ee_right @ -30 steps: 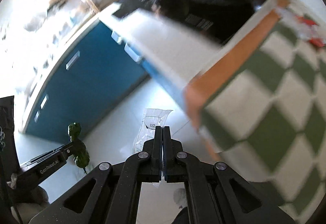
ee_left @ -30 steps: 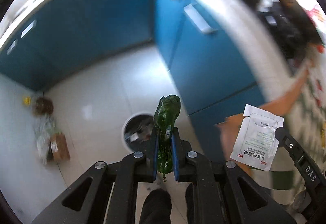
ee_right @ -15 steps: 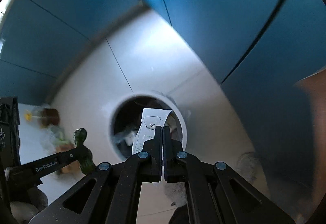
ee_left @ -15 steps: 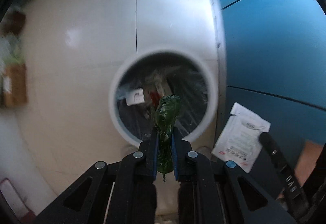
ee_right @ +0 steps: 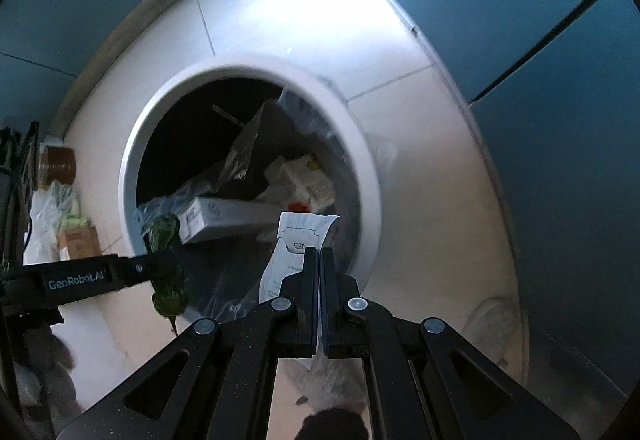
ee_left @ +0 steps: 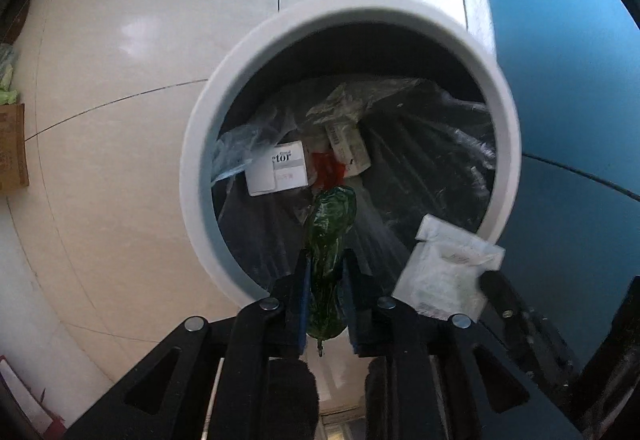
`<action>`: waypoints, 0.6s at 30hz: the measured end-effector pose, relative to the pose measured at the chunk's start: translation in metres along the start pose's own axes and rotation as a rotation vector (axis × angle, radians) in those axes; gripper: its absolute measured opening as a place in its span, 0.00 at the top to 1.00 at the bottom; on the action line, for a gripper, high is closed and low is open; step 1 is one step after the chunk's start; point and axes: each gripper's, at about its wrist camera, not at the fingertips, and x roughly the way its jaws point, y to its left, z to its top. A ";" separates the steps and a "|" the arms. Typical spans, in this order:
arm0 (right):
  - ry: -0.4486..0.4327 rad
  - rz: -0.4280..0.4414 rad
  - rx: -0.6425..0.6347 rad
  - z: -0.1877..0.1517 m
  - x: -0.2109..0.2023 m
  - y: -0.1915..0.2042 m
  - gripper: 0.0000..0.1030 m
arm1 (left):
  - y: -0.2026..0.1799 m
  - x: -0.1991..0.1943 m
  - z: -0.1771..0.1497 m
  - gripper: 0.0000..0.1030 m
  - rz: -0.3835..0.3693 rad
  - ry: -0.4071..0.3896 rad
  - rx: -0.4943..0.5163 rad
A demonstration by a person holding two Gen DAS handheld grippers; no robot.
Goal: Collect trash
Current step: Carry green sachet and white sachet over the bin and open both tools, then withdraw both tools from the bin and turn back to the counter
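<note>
My left gripper [ee_left: 325,260] is shut on a crumpled green wrapper [ee_left: 330,236] and holds it over the mouth of a round white trash bin [ee_left: 200,143]. My right gripper [ee_right: 319,254] is shut on a white paper sachet [ee_right: 294,244], also over the bin [ee_right: 368,175]. The sachet shows in the left wrist view [ee_left: 448,276] at the bin's right rim. The green wrapper shows in the right wrist view [ee_right: 166,260] at the bin's left rim. The bin has a black liner and holds a white box [ee_left: 278,167], plastic and paper.
Blue cabinet fronts [ee_left: 568,111] stand close on the right of the bin. The floor is pale tile [ee_left: 120,79]. A cardboard box [ee_left: 12,143] and bags [ee_right: 60,207] lie on the floor to the left.
Both grippers have swung down from the counter and cabinets toward the bin and moved closer over its opening. Each still holds its item.
</note>
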 end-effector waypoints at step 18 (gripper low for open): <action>-0.088 -0.064 -0.146 -0.021 -0.184 0.033 0.00 | -0.017 -0.210 -0.097 0.08 0.296 -0.289 0.062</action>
